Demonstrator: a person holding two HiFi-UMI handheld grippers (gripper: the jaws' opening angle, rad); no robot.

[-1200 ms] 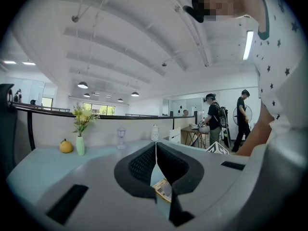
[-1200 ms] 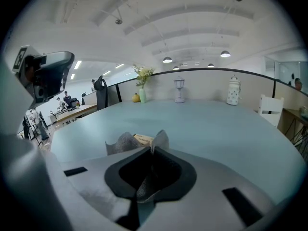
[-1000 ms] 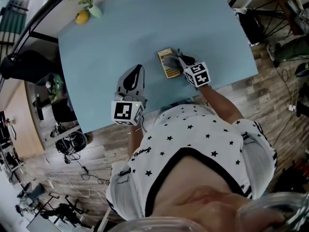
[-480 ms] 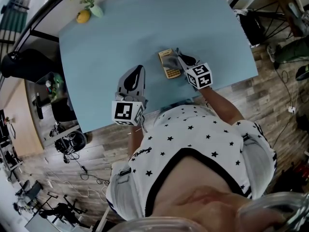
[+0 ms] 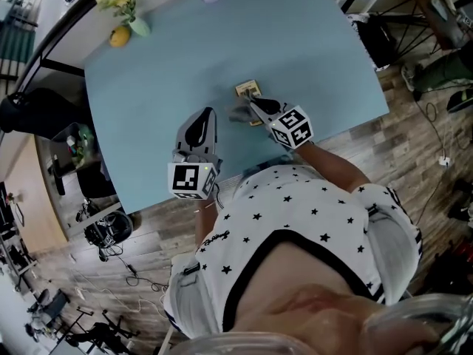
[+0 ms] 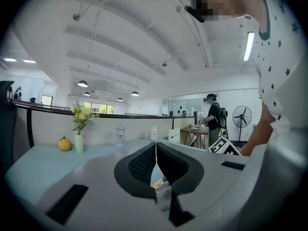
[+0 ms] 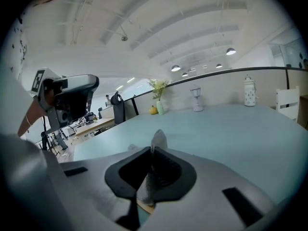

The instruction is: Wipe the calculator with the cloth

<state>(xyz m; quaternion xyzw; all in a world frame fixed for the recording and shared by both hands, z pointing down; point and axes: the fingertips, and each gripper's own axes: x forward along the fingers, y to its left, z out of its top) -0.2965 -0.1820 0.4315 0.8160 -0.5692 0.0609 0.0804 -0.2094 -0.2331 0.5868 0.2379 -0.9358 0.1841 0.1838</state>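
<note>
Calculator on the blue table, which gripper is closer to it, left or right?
Right. The right gripper, shut on the grey cloth, is over the calculator; the left gripper sits apart, to its left, jaws shut.

Pale blue table (image 5: 148, 87) with calculator (image 5: 248, 89), flower vase (image 5: 138, 26), yellow fruit (image 5: 120, 36)

Open table (image 5: 162, 72) stretches left of and beyond the calculator (image 5: 249, 89); only 1 vase (image 5: 139, 26) and 1 fruit (image 5: 120, 35) occupy the far-left corner.
</note>
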